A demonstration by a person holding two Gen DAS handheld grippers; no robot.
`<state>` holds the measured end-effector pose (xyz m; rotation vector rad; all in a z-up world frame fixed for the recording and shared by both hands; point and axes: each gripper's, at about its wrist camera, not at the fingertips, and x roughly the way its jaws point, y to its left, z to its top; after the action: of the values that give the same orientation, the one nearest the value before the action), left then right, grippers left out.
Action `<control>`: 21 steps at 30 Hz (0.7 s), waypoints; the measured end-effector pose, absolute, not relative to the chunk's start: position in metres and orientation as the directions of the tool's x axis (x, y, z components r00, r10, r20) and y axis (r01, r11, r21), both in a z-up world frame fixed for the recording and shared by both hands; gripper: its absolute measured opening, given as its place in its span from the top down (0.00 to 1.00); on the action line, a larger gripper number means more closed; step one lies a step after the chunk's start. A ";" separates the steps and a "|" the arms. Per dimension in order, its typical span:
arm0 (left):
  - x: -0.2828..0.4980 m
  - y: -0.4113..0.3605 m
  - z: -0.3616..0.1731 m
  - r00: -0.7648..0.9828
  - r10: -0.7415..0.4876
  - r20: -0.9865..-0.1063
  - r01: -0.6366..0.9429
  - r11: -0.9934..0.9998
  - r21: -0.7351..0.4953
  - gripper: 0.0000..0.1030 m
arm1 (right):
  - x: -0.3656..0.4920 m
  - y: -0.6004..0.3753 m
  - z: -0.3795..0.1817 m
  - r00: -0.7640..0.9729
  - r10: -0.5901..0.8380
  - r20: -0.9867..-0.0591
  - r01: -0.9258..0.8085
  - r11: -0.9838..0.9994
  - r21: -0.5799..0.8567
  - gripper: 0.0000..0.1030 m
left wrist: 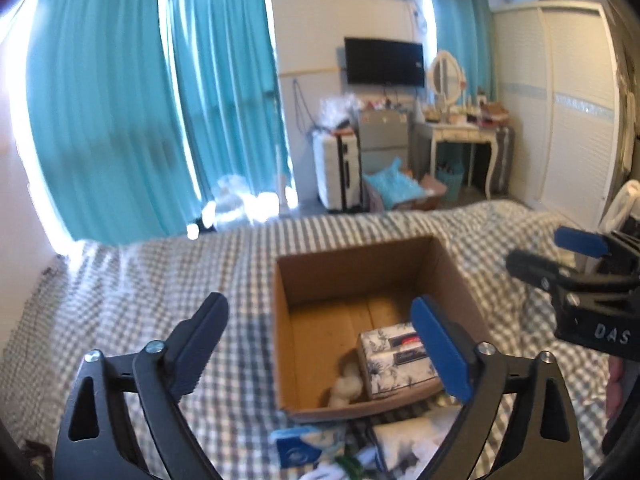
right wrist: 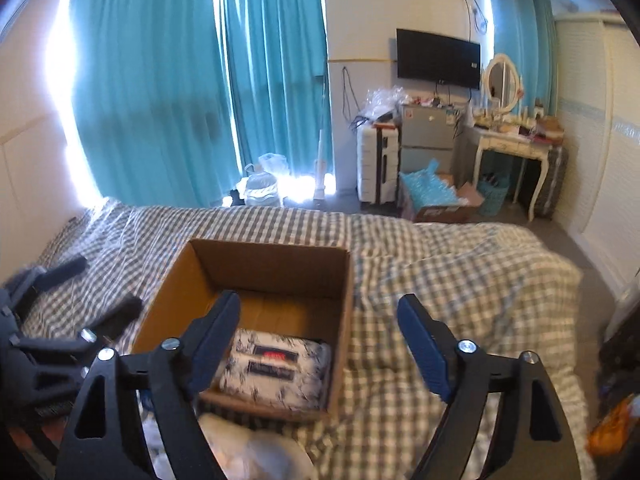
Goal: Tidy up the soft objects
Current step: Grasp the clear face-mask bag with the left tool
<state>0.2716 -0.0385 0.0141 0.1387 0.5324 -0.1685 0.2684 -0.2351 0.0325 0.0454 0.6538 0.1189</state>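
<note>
An open cardboard box (left wrist: 452, 272) sits on the checked bed; it also shows in the right wrist view (right wrist: 344, 312). Inside lie a white floral tissue pack (left wrist: 394, 358), also in the right wrist view (right wrist: 276, 368), and a small white soft lump (left wrist: 346, 386). My left gripper (left wrist: 320, 344) is open and empty, hovering over the box's near left side. My right gripper (right wrist: 320, 344) is open and empty above the box's near right edge; it shows at the right of the left wrist view (left wrist: 560, 252). More soft items (left wrist: 316, 448) lie in front of the box.
The grey checked bedspread (right wrist: 460, 280) covers the bed. Teal curtains (left wrist: 120, 100), a white suitcase (left wrist: 336, 172), a dressing table (right wrist: 516, 148) and a wardrobe (left wrist: 576, 100) stand beyond the bed. A white soft bundle (right wrist: 256, 448) lies near the box's front.
</note>
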 end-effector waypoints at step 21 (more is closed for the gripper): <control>0.135 0.014 0.036 0.846 -0.056 -0.531 0.148 0.980 0.133 0.00 | 0.121 -0.194 0.078 0.799 0.104 -0.593 -0.151 0.988 -0.031 0.00</control>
<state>0.1353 0.0141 0.0357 0.1714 0.5535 -0.1078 0.1213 -0.1941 0.0782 -0.0780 0.6311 0.1370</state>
